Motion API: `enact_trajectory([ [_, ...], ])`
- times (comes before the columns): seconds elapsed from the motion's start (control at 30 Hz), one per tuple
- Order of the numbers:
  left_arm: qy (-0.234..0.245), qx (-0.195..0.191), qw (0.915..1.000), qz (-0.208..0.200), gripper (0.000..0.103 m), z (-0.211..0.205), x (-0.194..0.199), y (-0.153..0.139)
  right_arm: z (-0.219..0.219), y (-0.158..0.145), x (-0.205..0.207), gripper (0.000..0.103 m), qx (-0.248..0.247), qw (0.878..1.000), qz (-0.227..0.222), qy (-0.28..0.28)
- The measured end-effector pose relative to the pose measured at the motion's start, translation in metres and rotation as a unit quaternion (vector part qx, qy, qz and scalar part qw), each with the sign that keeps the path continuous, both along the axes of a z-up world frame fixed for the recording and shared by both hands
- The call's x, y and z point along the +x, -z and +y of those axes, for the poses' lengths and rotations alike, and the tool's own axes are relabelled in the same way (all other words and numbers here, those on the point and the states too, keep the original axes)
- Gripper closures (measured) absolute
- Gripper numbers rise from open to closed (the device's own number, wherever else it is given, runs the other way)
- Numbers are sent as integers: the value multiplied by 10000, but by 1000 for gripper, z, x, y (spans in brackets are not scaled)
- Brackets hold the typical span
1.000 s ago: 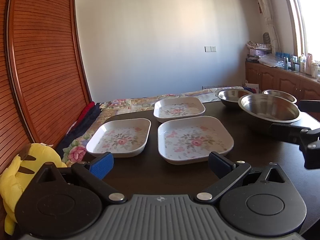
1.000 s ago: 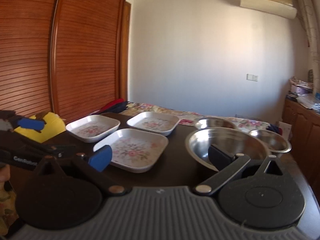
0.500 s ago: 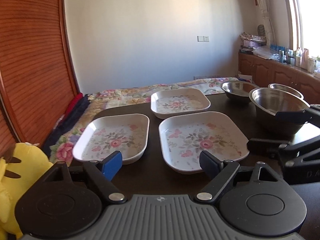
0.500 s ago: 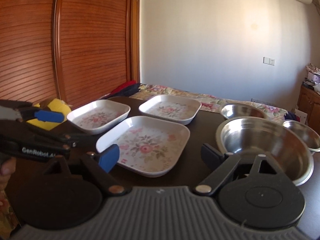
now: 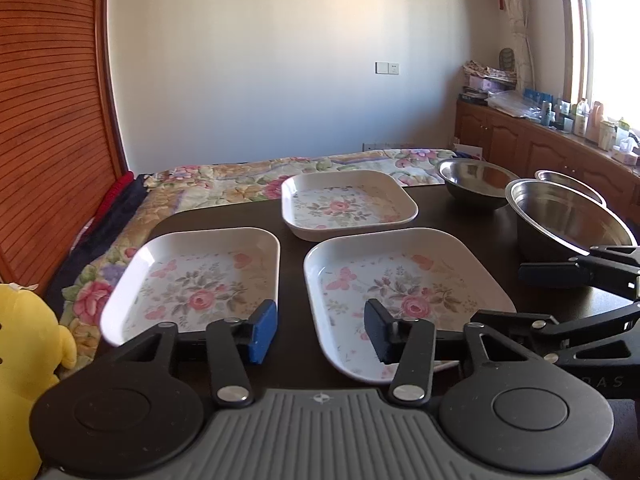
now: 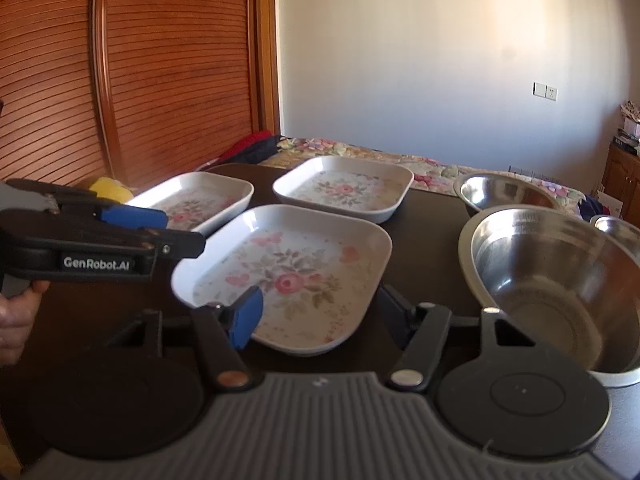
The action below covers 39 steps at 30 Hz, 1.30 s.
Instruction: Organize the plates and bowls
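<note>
My left gripper [image 5: 320, 330] has dropped closer, jaws spread with nothing between them, over the gap between two white square floral plates [image 5: 192, 276] on the dark table [image 5: 472, 216]. My right gripper [image 6: 320, 312], jaws also parted, now straddles the middle plate [image 6: 288, 272]; steel bowls [image 6: 552, 276] sit right.

A lived-in home bedroom is shown. Beyond the dark table [image 5: 288, 364] a bed [image 5: 248, 184] is spread with a flowered quilt. Left of the table a slatted wooden wardrobe [image 6: 160, 72] is seen, with a yellow plush toy [image 5: 24, 344] at its foot. Right of the table low wooden cabinets [image 5: 520, 140] are set under a sunlit window [image 5: 600, 32], their top crowded with bottles [image 5: 576, 114] and boxes. Flowered plates [image 5: 404, 292] and steel bowls [image 5: 568, 220] are laid on the table.
</note>
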<state>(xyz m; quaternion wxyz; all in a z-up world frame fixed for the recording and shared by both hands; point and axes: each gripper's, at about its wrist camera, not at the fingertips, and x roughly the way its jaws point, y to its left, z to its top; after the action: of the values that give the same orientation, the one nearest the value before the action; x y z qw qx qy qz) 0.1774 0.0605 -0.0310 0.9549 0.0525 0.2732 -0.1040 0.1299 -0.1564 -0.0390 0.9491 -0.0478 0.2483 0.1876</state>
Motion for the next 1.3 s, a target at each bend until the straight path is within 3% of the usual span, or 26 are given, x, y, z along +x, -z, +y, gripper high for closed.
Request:
enact_trajectory([
  [0.23, 95, 26, 9999, 90, 58, -3, 10, 7, 1, 6, 9, 39, 8, 9999, 127, 104],
  [0.6, 171, 95, 9996, 226, 67, -6, 20, 14, 0, 12, 21, 49, 22, 9994, 315, 143],
  [0.83, 182, 121, 9993, 287, 68, -9, 25, 18, -5, 14, 28, 54, 144, 9988, 424, 218],
  [1.0, 122, 136, 9993, 324, 74, -9, 28, 21, -4, 15, 31, 66, 162, 9985, 457, 266],
  [1.3, 116, 110, 9992, 356, 78, -9, 26, 24, -9, 16, 33, 77, 303, 9977, 476, 374],
])
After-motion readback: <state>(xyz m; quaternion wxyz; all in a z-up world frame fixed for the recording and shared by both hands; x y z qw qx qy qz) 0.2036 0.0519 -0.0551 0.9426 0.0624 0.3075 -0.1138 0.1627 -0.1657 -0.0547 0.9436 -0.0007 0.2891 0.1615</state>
